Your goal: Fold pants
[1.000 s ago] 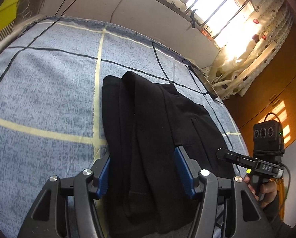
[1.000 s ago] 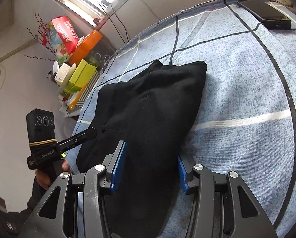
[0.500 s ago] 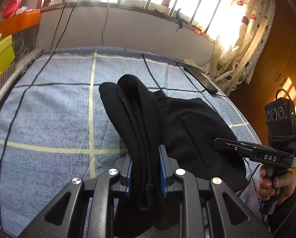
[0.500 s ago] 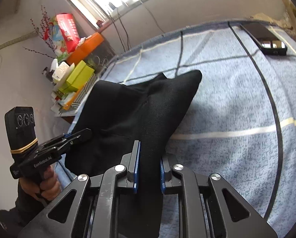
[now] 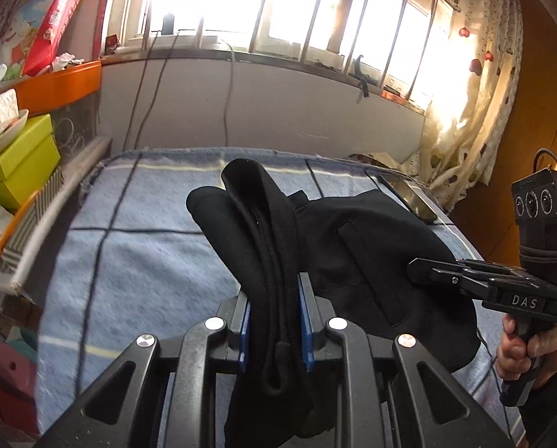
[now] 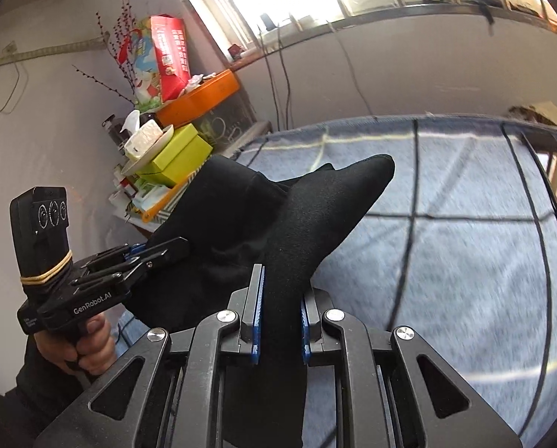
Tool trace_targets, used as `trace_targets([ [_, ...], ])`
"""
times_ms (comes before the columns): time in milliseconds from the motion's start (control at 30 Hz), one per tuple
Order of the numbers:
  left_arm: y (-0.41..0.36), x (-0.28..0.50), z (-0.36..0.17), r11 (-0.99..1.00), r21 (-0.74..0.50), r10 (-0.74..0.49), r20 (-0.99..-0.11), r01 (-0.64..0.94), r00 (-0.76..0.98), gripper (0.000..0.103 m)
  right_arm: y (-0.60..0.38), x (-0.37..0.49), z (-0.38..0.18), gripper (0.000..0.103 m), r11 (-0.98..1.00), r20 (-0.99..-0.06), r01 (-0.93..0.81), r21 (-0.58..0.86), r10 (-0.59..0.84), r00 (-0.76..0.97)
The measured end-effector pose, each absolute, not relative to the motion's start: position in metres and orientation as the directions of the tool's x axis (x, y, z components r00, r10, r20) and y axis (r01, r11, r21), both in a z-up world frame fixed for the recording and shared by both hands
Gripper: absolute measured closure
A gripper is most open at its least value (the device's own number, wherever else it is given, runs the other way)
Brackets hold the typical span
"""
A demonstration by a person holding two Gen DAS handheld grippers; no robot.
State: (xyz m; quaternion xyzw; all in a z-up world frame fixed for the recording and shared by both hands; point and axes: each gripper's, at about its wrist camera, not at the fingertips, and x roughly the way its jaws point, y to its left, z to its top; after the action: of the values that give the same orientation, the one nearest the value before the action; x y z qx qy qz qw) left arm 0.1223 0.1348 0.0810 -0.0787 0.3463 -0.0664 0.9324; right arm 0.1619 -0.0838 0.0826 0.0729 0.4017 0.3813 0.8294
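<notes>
Both claws clamped on black pants [image 5: 353, 246]: left gripper [image 5: 272, 326], right gripper [image 6: 278, 317], near edge raised over blue plaid blanket [image 5: 140, 261]. Soft, limp, thick; likely best gripped at edge corners.

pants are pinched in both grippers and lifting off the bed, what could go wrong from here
1. The left gripper clamps a thick bunch of pants; outer layers could slip free and spoil the fold.
2. The right gripper holds a narrower bunch; uneven lifting may skew the fold.
3. A phone lies on the blanket near the far hem; dragged fabric might catch it.
</notes>
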Motion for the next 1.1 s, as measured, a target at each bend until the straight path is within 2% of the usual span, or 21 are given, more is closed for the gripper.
trace_targets([
  [200, 0.167, 0.149, 0.072, 0.983, -0.183, -0.136, -0.645, 0.021, 0.752, 0.08, -0.052, 0.195, 0.072, 0.087, 0.684, -0.614, -0.589, 0.431, 0.7, 0.364],
  [400, 0.186, 0.161, 0.03, 0.978, -0.209, -0.145, -0.699, -0.007, 0.7, 0.079, -0.043, 0.207, 0.031, 0.087, 0.693, -0.666, -0.576, 0.433, 0.677, 0.314],
  [600, 0.211, 0.158, 0.009, 0.949, -0.308, -0.186, -0.708, -0.061, 0.681, 0.063, -0.054, 0.213, 0.011, 0.065, 0.734, -0.707, -0.539, 0.414, 0.632, 0.317],
  [667, 0.213, 0.154, 0.009, 0.946, -0.317, -0.186, -0.714, -0.074, 0.675, 0.062, -0.059, 0.209, 0.016, 0.064, 0.765, -0.724, -0.529, 0.368, 0.593, 0.353],
  [800, 0.213, 0.136, 0.025, 0.962, -0.247, -0.101, -0.712, -0.114, 0.695, 0.064, -0.067, 0.189, 0.036, 0.064, 0.808, -0.727, -0.536, 0.247, 0.52, 0.449],
  [867, 0.21, 0.12, 0.036, 0.967, -0.222, -0.065, -0.692, -0.126, 0.719, 0.064, -0.069, 0.169, 0.048, 0.064, 0.786, -0.705, -0.571, 0.236, 0.543, 0.457],
  [1000, 0.187, 0.094, 0.049, 0.977, -0.204, -0.086, -0.646, -0.063, 0.758, 0.064, -0.059, 0.135, 0.049, 0.064, 0.76, -0.698, -0.625, 0.175, 0.544, 0.466],
  [1100, 0.161, 0.088, 0.04, 0.988, -0.151, -0.094, -0.657, -0.008, 0.748, 0.064, -0.046, 0.123, 0.034, 0.068, 0.75, -0.723, -0.65, 0.125, 0.517, 0.458],
])
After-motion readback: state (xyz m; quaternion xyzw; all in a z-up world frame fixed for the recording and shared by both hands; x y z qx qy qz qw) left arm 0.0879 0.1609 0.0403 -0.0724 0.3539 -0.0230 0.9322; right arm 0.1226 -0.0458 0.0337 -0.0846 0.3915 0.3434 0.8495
